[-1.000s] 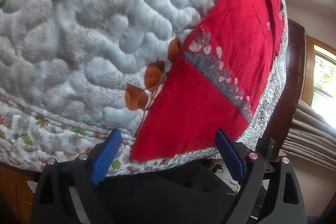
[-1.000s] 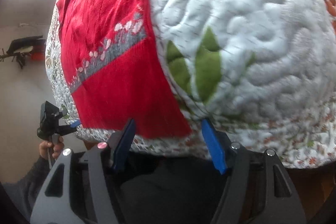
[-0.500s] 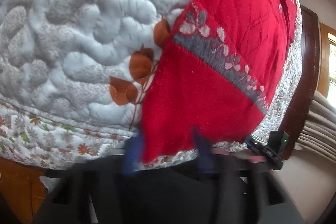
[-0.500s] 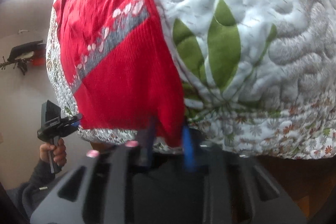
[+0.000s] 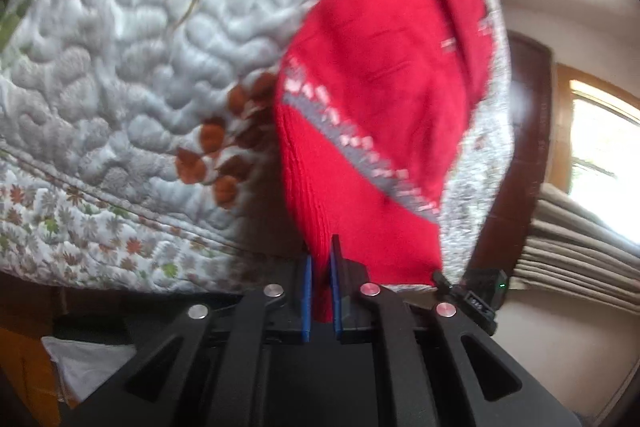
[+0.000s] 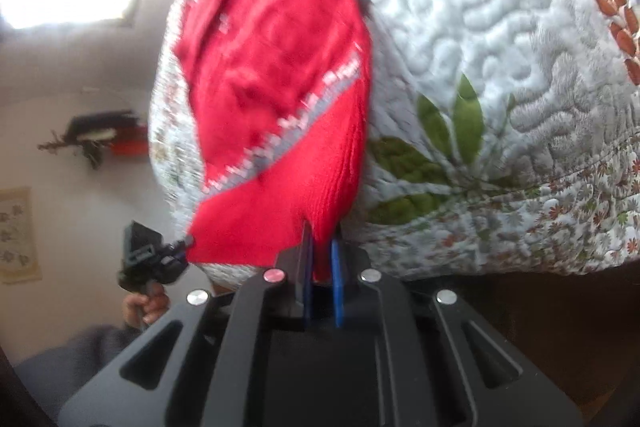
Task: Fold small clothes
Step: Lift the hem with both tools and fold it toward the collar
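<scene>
The left gripper [image 5: 321,277] is clamped on one near corner of the red garment [image 5: 376,107]; the right gripper [image 6: 322,269] pinches the other. The garment lies along the quilt's [image 5: 120,67] edge, hem lifted.

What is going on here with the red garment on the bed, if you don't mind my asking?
A person is folding a small red knitted garment that lies on a quilted bedspread. Each hand holds a gripper, and both are shut on the garment's near hem: the left gripper on one corner, the right gripper on the other. The hem is lifted slightly off the quilt, and no fold has been laid over yet.
</scene>
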Demonstrator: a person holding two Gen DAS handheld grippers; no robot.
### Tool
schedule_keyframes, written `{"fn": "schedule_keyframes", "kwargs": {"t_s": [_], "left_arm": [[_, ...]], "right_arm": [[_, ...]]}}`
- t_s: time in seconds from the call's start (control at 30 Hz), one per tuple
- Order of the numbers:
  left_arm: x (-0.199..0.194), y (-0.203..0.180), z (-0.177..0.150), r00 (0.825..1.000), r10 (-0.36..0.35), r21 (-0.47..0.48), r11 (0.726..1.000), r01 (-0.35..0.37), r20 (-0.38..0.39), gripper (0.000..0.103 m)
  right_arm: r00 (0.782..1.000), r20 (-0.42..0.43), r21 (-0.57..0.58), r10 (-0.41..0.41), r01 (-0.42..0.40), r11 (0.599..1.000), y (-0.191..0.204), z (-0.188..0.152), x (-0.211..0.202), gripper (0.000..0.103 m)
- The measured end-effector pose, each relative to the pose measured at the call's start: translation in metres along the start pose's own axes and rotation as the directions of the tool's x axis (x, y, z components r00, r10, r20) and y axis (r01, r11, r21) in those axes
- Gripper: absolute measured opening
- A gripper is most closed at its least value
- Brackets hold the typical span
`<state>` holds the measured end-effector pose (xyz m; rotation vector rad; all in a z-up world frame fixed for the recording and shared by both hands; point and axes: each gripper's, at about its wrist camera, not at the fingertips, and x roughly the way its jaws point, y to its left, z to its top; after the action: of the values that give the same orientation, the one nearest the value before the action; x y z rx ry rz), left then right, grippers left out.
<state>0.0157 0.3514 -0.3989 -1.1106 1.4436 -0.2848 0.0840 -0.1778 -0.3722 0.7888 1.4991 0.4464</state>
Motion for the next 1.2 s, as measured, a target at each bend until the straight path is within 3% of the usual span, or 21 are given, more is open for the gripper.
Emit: {"fn": "schedule_keyframes", "kwargs": {"t_s": [0.3,0.43,0.6,0.73,0.9,1.13,1.2], "left_arm": [[-0.051,-0.057,0.02,0.986,-0.14,0.069,0.989,0.134,0.095,0.007],[-0.06,-0.075,0.053,0.973,-0.198,0.062,0.979,0.192,0.117,0.007],[-0.051,-0.09,0.106,0.964,-0.23,0.02,0.973,0.23,0.131,0.007],[-0.035,-0.085,0.157,0.96,-0.241,-0.057,0.966,0.251,0.143,0.007],[0.001,-0.071,0.216,0.97,-0.201,-0.151,0.964,0.221,0.133,0.007],[0.052,-0.055,0.263,0.987,-0.128,-0.208,0.967,0.145,0.092,0.008],[0.061,-0.055,0.272,0.99,-0.113,-0.205,0.97,0.129,0.084,0.013]], "right_arm": [[0.975,0.117,0.005,0.191,-0.193,0.981,0.049,0.033,-0.048,0.006],[0.955,0.157,0.02,0.25,-0.256,0.966,0.064,0.067,-0.058,0.006],[0.945,0.184,0.062,0.269,-0.284,0.957,0.073,0.112,-0.052,0.006],[0.954,0.184,0.119,0.237,-0.261,0.958,0.067,0.156,-0.035,0.006],[0.975,0.151,0.172,0.161,-0.186,0.967,0.053,0.204,-0.001,0.006],[0.995,0.092,0.228,0.05,-0.069,0.971,0.024,0.261,0.05,0.008],[0.996,0.08,0.225,0.033,-0.05,0.973,0.022,0.271,0.056,0.015]]}}
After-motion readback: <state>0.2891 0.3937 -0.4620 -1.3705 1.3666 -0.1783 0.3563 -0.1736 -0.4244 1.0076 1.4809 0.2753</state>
